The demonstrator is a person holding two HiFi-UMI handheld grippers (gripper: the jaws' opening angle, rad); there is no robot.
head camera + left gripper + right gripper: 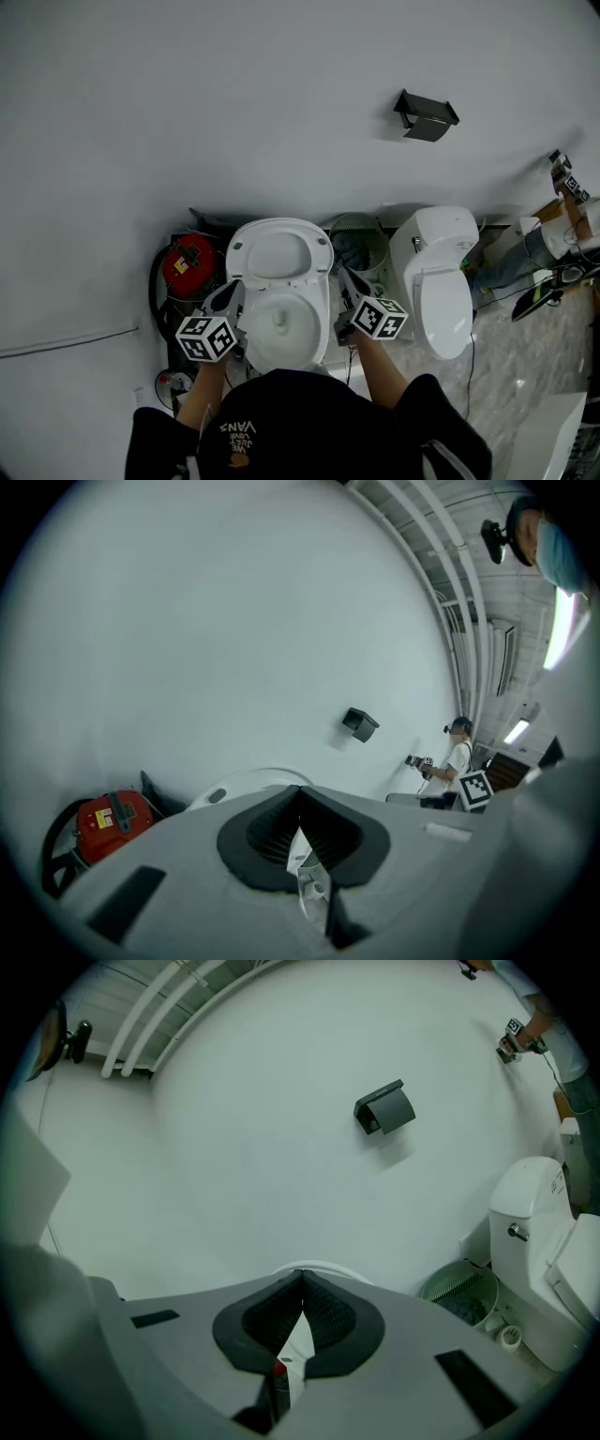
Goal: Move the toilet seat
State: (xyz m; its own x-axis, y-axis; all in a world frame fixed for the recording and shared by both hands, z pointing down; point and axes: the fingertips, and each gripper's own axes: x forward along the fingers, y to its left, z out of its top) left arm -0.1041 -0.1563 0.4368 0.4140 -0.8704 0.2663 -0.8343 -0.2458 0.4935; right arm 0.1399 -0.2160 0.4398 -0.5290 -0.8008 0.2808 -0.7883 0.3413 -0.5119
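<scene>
The white toilet (281,323) stands in the middle of the head view, with its seat and lid (279,253) raised toward the wall and the bowl uncovered. My left gripper (228,296) hovers at the bowl's left rim, shut with nothing between its jaws. My right gripper (348,284) is at the bowl's right side, also shut and empty. In the left gripper view the left gripper (300,801) points toward the wall, with the raised lid (234,787) just past it. In the right gripper view the right gripper (302,1283) has its pads together, and the lid's top edge (323,1268) peeks above them.
A second white toilet (441,272) stands to the right, with a green bin (359,242) between the two. A red device with a black hose (187,264) sits left of the toilet. A black holder (427,115) hangs on the wall. Another person (457,761) stands far right.
</scene>
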